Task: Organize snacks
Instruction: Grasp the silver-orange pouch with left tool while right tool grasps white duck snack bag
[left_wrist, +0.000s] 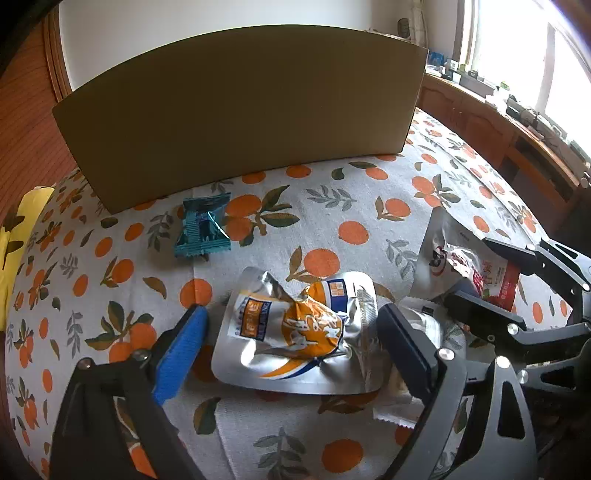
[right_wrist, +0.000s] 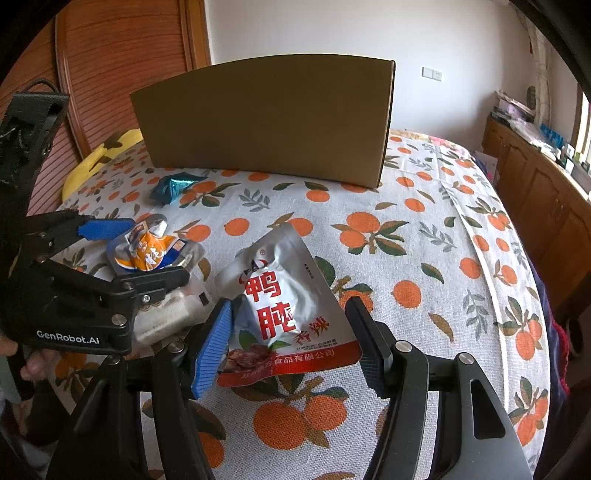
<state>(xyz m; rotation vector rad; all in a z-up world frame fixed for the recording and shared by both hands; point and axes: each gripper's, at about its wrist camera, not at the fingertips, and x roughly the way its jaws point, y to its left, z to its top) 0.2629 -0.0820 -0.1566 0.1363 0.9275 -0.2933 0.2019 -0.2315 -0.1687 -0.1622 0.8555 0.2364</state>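
The left gripper (left_wrist: 291, 332) stands wide open astride the crumpled silver-and-orange snack pouch (left_wrist: 299, 332), which lies flat on the orange-print cloth (left_wrist: 351, 206); neither pad seems to press on the foil, though its right edge lies very close to the black finger. The pouch's long axis runs roughly across the gap between the fingers, so a closing would pinch it along its length. The right gripper (right_wrist: 288, 339) stands half open around the lower end of the silver-and-red duck-gizzard pouch (right_wrist: 280, 295), whose long axis points away from the fingers toward the cardboard box (right_wrist: 266, 118). The blue pad looks to touch the pouch's left edge; the black finger stands just clear, so a firm grip cannot be told. A teal wrapped snack (left_wrist: 203, 230) lies nearer the box, ahead of the left gripper.
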